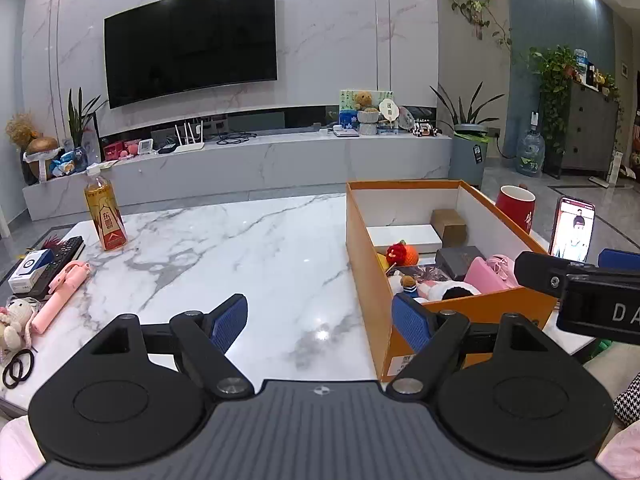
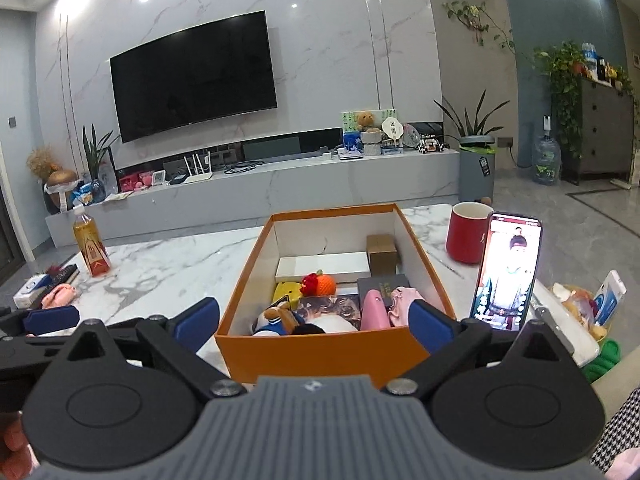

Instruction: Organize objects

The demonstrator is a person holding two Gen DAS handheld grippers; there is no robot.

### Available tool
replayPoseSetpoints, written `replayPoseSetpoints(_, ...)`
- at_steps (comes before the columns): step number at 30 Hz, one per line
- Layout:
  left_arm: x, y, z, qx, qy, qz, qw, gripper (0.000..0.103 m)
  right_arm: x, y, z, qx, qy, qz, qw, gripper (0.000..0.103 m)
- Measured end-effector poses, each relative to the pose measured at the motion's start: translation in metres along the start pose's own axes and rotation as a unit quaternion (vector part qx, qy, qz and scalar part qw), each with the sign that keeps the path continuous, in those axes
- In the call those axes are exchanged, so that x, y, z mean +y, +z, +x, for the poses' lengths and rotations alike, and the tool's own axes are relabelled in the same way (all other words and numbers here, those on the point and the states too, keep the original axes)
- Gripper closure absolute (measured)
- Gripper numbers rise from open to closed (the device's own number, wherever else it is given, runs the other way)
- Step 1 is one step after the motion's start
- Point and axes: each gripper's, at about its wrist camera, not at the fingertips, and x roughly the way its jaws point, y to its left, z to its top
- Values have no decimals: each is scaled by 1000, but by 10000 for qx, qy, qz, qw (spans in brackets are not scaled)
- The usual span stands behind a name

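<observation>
Both grippers hang low at the bottom of the frame, left gripper (image 1: 320, 320) and right gripper (image 2: 314, 322) spread wide, nothing held. Looks like they're between picks. The orange box (image 2: 320, 350), center frame, is already half packed with toys and small boxes. Next grab is probably the pink stick (image 1: 60, 296) at far left.

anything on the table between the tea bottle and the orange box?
Nothing: in the left wrist view the marble table is bare from the tea bottle across to the orange box. The right wrist view shows the same bare stretch.
</observation>
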Motion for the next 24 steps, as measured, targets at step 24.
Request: replayPoseSetpoints(24,5,3,-5,86,196,-23,9998,9,11,-6,3,78,12,-147,9999,2)
